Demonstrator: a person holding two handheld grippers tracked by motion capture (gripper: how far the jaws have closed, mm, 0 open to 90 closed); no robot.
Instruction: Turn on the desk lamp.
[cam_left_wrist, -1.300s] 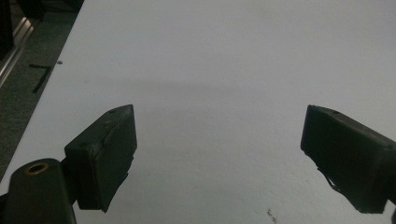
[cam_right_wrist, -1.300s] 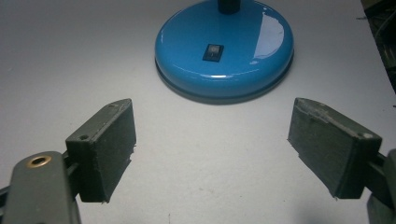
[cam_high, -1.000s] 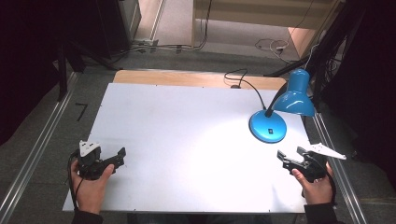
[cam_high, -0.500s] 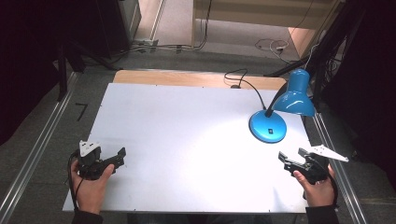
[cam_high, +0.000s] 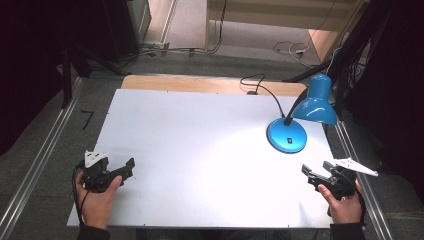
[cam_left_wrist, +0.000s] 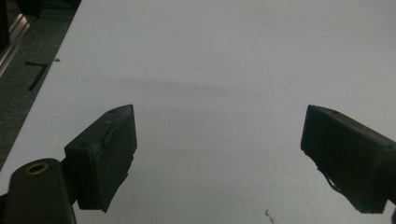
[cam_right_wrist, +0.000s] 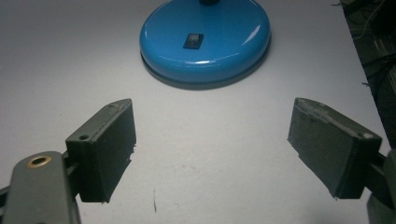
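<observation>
The white table (cam_high: 200, 150) lies bare across its middle and left; the blue lamp (cam_high: 286, 135) stands near the far right edge. The left hand-held gripper (cam_high: 131, 167) hovers released at the near left corner, jaws wide, grasping nothing. The right hand-held gripper (cam_high: 312, 176), equally spread and empty, faces the lamp base near the right edge.

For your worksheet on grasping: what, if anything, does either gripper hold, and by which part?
Nothing is held. The left gripper and right gripper have jaws spread wide; the blue lamp stands untouched.

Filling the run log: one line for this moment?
left claw: open, empty | right claw: open, empty, facing lamp base | lamp: lit, untouched
</observation>
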